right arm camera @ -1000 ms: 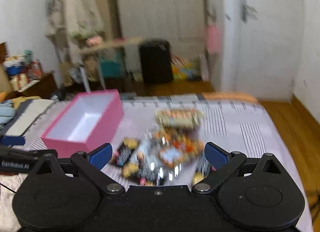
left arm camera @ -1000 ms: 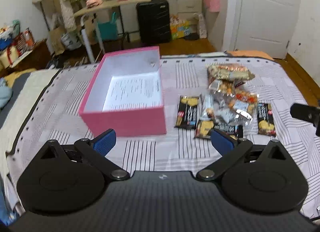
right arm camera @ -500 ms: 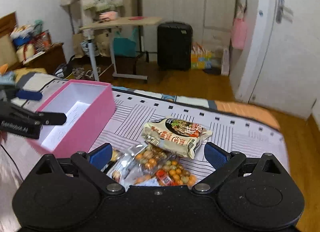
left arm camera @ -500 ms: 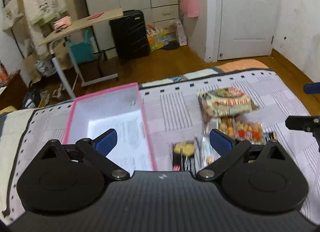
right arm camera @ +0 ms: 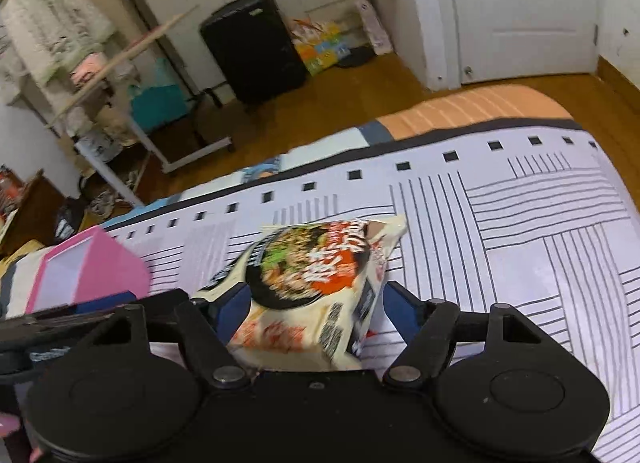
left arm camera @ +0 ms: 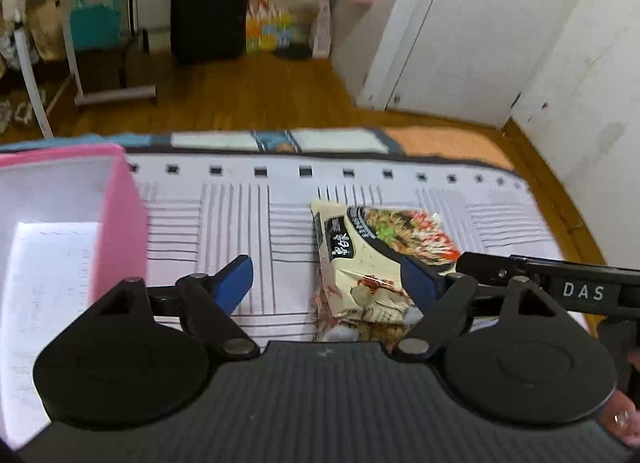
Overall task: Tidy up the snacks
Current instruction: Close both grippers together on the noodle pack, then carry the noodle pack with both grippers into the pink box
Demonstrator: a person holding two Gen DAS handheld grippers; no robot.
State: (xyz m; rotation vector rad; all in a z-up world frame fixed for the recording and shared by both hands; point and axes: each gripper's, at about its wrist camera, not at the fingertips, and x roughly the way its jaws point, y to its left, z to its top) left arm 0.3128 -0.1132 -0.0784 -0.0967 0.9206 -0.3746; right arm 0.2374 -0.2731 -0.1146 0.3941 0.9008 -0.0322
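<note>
Cream plastic noodle packet with a printed bowl of noodles (right arm camera: pixel 316 283) lies on the bed's white sheet with black line pattern (right arm camera: pixel 520 223), to the right of the open pink cardboard box with white lining (left arm camera: pixel 116 215) — the two are apart.

Right gripper (right arm camera: pixel 316 303): blue-padded fingers (right arm camera: pixel 400 303) have just been closing and straddle the packet. Left pad sits at the packet's edge, right pad just beside its other edge; firm contact cannot be confirmed, so read as released.

Left gripper (left arm camera: pixel 328 279): fingers have also just been closing and are released. Its right blue pad (left arm camera: pixel 420 283) overlaps the packet's right side in the left wrist view; the left pad stands over bare sheet — nothing grasped.

A black suitcase (right arm camera: pixel 252 51) stands on the wooden floor beyond the bed.
</note>
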